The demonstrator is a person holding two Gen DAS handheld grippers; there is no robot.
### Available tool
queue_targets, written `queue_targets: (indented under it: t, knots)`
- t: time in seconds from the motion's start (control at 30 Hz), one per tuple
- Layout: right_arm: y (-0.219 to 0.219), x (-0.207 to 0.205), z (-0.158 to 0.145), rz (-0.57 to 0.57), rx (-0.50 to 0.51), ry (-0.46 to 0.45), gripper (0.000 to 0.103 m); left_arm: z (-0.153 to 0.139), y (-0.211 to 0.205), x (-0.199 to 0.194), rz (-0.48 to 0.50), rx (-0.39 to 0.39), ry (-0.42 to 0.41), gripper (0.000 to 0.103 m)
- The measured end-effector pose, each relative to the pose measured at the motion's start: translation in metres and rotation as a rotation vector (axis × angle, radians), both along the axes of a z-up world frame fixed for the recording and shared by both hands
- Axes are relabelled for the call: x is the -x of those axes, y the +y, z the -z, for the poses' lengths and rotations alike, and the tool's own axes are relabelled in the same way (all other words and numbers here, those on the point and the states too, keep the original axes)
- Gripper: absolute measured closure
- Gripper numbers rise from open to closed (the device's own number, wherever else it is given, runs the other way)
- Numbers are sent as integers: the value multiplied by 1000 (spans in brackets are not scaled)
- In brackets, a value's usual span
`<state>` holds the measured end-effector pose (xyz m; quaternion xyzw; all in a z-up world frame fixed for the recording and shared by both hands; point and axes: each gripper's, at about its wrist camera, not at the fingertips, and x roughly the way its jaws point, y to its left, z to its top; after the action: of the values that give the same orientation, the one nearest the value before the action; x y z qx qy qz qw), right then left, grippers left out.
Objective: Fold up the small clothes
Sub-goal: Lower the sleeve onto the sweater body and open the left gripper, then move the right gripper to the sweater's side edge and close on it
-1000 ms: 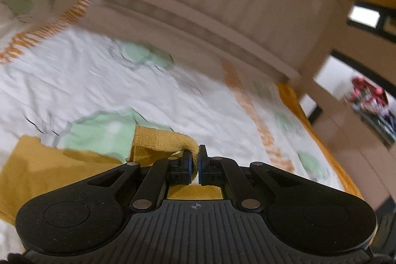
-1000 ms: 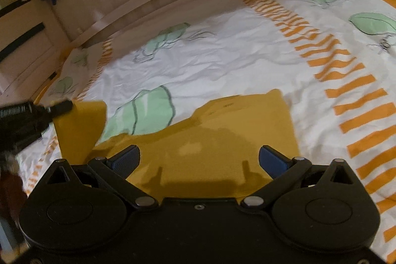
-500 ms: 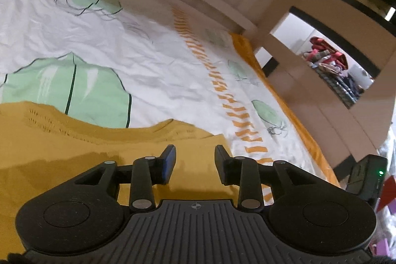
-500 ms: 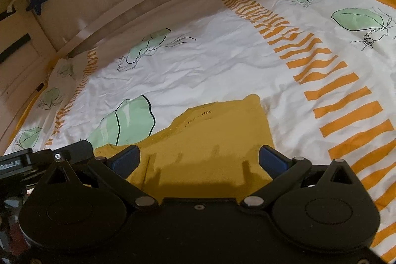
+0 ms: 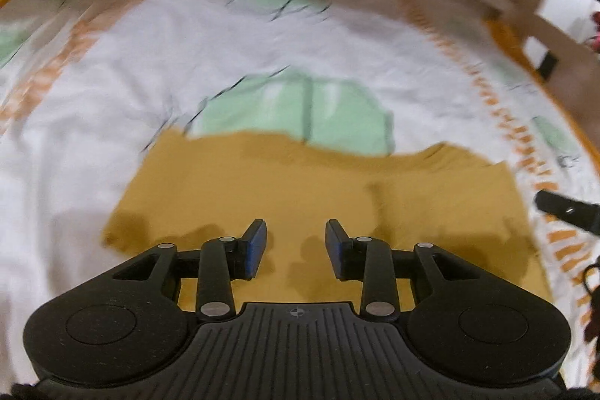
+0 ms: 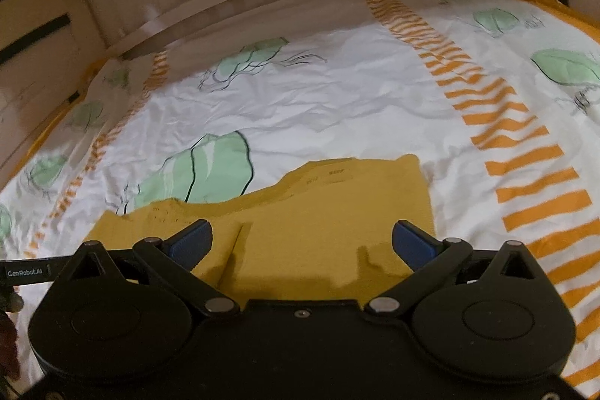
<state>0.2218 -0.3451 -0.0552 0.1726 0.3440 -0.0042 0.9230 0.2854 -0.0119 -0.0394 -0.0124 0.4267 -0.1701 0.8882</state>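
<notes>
Two grippers, both of them empty at this moment. My left gripper (image 5: 296, 248) has its jaws partly apart, having just been opening, and there is nothing between the pads, only the mustard-yellow garment (image 5: 300, 197) lying flat below them. My right gripper (image 6: 302, 244) stands much wider, its blue pads well apart and gripping nothing.

The garment lies on the bed's leaf-printed sheet (image 6: 337, 92), just on the near side of the big green leaf (image 6: 210, 171), whose lower edge it covers. To the right of that leaf the cloth sits doubled: a raised layer with a straight vertical edge shows in both wrist views, and a neckline with small stitched marks lies at its far edge. To the left of that edge the cloth is a single layer running out toward the sheet. The left view is blurred, so I cannot make out fine creases there.

I judge one fold is laid and released, and the step in hand is lining up for the next grasp. That calls for bringing a gripper down onto a free edge on the single-layer side, closing on the cloth without pinching the sheet beneath, then carrying it across toward the doubled part so the edges meet.
</notes>
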Motion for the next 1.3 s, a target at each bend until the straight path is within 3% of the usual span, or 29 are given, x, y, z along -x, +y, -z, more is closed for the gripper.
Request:
queue_targets:
  t: [0.17,0.37,0.67,0.9,1.13,1.23,1.3]
  knots:
    - [18,1,-2,-71,73,-14,1,11,30,7,-37,-69,43,69]
    - [36,2,2,-131,120,-12,1,31,58,-1,-119,-90,97,69]
    - [69,4,16,-199,224,19,1,50,63,-31,-111,-109,163,70]
    - [100,2,21,-270,366,13,3,31,72,-28,-106,-18,146,69]
    - [127,-24,38,-302,480,54,10,18,83,-30,-157,5,102,69]
    - [122,-33,46,-252,506,93,15,13,86,-33,-159,34,102,69]
    - [106,-35,46,-177,472,106,15,9,89,-33,-165,53,98,69]
